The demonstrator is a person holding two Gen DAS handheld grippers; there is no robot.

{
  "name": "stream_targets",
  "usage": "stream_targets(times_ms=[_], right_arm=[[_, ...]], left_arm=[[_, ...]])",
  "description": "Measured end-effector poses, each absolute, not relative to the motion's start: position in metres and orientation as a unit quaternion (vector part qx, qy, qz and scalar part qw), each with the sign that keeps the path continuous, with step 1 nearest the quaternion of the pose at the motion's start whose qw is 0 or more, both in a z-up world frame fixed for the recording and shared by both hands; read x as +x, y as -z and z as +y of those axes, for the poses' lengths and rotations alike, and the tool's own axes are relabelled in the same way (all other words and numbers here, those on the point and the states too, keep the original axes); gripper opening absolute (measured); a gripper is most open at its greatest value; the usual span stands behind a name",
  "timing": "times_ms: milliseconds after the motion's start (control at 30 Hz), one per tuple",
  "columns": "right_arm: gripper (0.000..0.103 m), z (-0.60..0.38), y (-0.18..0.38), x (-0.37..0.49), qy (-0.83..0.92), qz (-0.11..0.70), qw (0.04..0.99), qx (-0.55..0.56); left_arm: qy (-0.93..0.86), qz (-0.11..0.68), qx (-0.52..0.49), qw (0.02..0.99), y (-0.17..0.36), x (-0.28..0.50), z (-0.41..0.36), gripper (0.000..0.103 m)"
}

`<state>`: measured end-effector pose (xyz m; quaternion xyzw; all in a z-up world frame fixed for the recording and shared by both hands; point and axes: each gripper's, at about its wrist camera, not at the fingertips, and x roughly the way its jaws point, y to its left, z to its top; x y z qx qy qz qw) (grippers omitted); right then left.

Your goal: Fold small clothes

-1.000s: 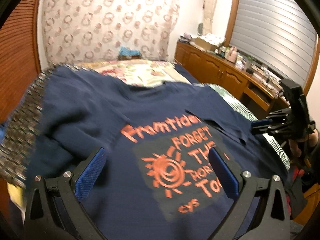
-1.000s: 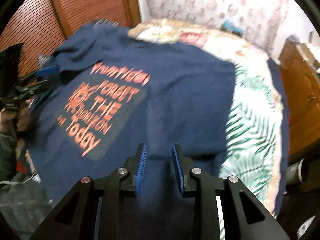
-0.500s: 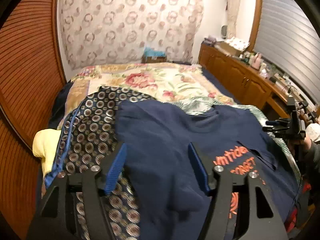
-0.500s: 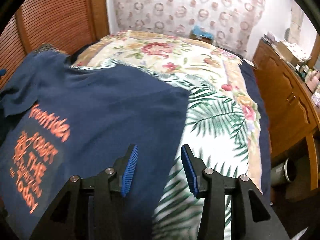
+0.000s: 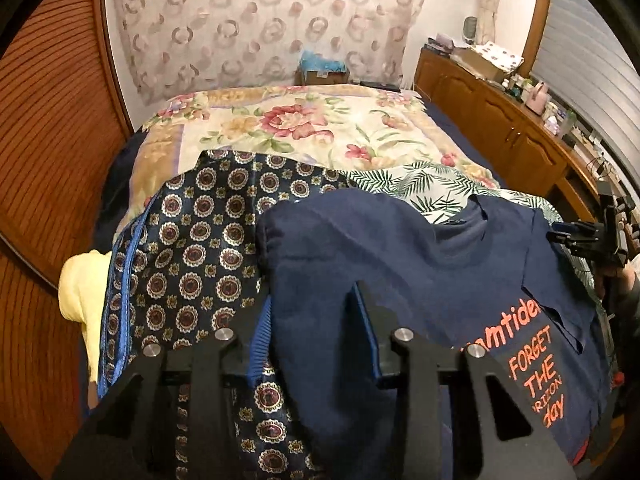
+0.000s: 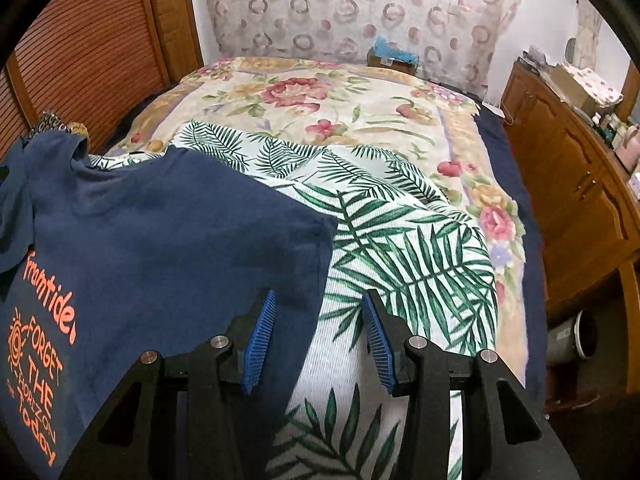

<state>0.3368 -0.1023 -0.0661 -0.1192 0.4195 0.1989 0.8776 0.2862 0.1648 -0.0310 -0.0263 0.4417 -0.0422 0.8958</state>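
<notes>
A navy T-shirt (image 5: 400, 264) with orange print lies flat on the bed; it also shows in the right wrist view (image 6: 160, 232). My left gripper (image 5: 312, 320) is open, its jaws on either side of the shirt's left sleeve edge. My right gripper (image 6: 318, 332) is open, straddling the shirt's right sleeve edge above a palm-leaf cloth (image 6: 400, 248). The right gripper also shows far right in the left wrist view (image 5: 592, 236).
A navy medallion-patterned cloth (image 5: 192, 248) and a yellow garment (image 5: 80, 284) lie left of the shirt. A floral bedspread (image 5: 288, 128) covers the bed. Wooden cabinets (image 6: 580, 184) stand on the right, a slatted wooden wall (image 5: 48, 128) on the left.
Both grippers have moved outward from the shirt's middle to its sleeve edges. The left jaws have narrowed and the right jaws have widened.
</notes>
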Motion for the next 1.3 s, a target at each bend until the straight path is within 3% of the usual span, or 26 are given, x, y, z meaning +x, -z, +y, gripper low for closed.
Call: stream_targets(times_ms=[133,167,200,267,367,800,1100,1133,1200,1300], right_arm=[[0.046,-0.102,0.064,0.336,-0.204,0.419,0.877,-0.115],[0.041,-0.102,0.064,0.338,-0.207,0.420,0.876,-0.115],[0.035,-0.104,0.063,0.336,-0.215,0.419,0.875,-0.115],[0.018,-0.101,0.063,0.336,-0.228,0.419,0.871,-0.121],[0.006,-0.096,0.063,0.331,-0.226,0.414,0.869,-0.151],[0.004,-0.128,-0.005,0.269,-0.208,0.306,0.921,-0.123],[0.004,-0.134,-0.001,0.229,-0.211,0.309,0.916,-0.148],[0.004,-0.137,0.003,0.230,-0.210,0.313,0.914,-0.149],[0.004,-0.134,0.004,0.235,-0.208,0.321,0.912,-0.151],[0.004,-0.138,0.009,0.239,-0.207,0.329,0.909,-0.147]], left_arm=[[0.049,0.443,-0.019,0.895,0.030,0.290,0.161,0.034],[0.049,0.442,-0.016,0.896,0.029,0.291,0.160,0.029],[0.050,0.440,-0.015,0.896,0.028,0.292,0.160,0.015],[0.050,0.437,-0.009,0.898,0.025,0.291,0.156,0.012],[0.056,0.430,-0.001,0.901,0.016,0.286,0.150,0.008],[0.113,0.307,0.035,0.944,-0.080,0.207,0.099,0.002],[0.115,0.342,0.016,0.933,-0.047,0.213,0.100,0.003],[0.117,0.349,0.014,0.930,-0.040,0.216,0.097,0.005],[0.121,0.364,0.019,0.923,-0.027,0.222,0.091,0.022],[0.150,0.391,0.026,0.908,-0.004,0.231,0.074,0.031]])
